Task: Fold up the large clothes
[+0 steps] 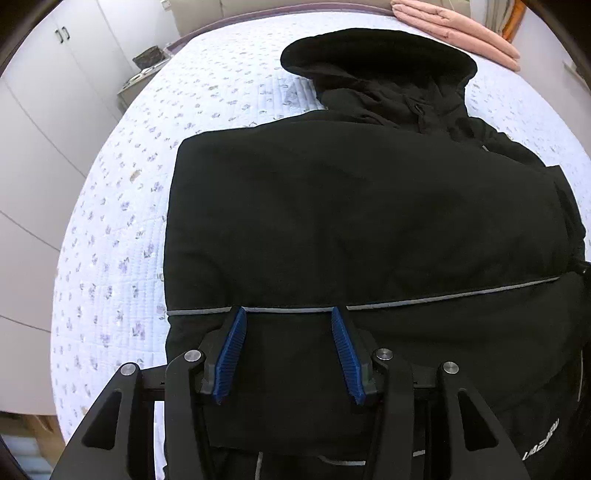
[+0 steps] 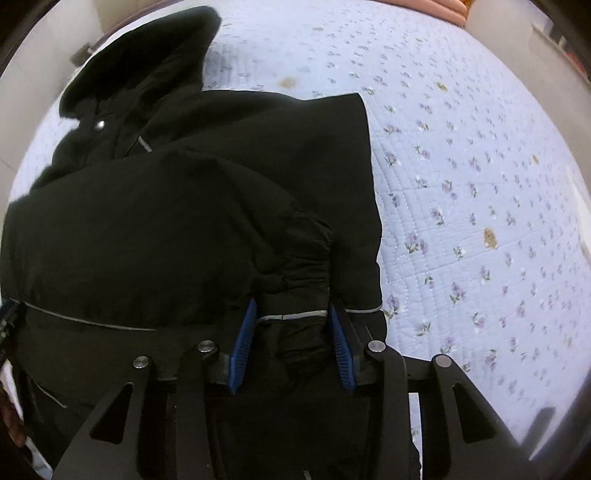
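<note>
A large black hooded jacket [image 1: 351, 206] lies on the bed, sleeves folded in over the body, hood [image 1: 376, 55] pointing away. A grey reflective stripe [image 1: 443, 293] crosses its lower part. My left gripper [image 1: 288, 314] is open, its blue pads over the jacket's lower left part at the stripe, holding nothing. In the right wrist view the jacket [image 2: 166, 221] fills the left half. My right gripper [image 2: 291, 310] is open, its jaws standing either side of the gathered sleeve cuff [image 2: 295, 269], not closed on it.
The bed has a pale blue quilted cover with small purple flowers [image 2: 480, 184]. Folded pink bedding [image 1: 458, 26] lies at the far right edge. White wardrobe doors [image 1: 44, 110] stand left of the bed, with a small stand [image 1: 144, 70] beside it.
</note>
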The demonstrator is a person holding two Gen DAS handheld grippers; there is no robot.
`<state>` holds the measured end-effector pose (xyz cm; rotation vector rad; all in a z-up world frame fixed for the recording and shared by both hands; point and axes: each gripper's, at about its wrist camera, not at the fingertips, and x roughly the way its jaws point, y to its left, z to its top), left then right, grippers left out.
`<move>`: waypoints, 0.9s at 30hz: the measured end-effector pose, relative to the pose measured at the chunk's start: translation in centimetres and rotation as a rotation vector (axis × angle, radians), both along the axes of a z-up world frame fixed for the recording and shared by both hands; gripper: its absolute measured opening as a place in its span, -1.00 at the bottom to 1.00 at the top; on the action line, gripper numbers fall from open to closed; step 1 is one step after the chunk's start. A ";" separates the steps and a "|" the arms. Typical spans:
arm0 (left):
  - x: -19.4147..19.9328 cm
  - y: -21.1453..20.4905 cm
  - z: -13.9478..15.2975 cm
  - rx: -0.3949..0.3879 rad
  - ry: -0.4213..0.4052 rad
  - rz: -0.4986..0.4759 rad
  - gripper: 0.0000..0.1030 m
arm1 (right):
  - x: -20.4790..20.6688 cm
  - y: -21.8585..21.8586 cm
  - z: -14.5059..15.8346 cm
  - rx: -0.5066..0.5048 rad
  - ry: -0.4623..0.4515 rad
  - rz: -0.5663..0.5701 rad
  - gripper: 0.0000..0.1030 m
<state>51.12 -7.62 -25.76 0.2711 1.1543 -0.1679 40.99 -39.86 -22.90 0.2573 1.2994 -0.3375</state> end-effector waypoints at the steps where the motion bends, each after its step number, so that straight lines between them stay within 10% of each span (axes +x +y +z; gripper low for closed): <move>1: 0.0 0.0 0.4 0.004 0.004 -0.001 -0.03 | 0.2 -0.1 0.1 0.012 0.005 -0.003 -0.19; 4: 0.3 0.3 2.6 -0.025 -0.005 -0.008 -0.03 | 0.4 -0.9 1.7 0.065 0.023 -0.026 -0.06; 8: 0.3 1.4 5.8 -0.128 -0.019 0.027 -0.03 | 0.3 -0.4 7.4 0.089 -0.143 -0.025 0.76; 11: 1.6 1.3 5.8 -0.128 -0.026 0.049 -0.03 | 2.0 1.6 8.2 0.074 -0.182 0.045 0.73; 14: 3.3 0.9 3.8 -0.098 -0.004 0.071 -0.03 | 4.5 4.1 5.7 0.047 -0.117 0.129 0.30; 19: 4.8 0.5 -0.8 -0.057 0.055 0.076 0.02 | 5.1 4.8 -0.6 0.044 -0.003 0.125 0.29; 27: 5.1 -1.1 0.5 0.027 0.038 0.023 0.04 | 4.7 4.5 0.6 0.095 -0.006 0.142 0.34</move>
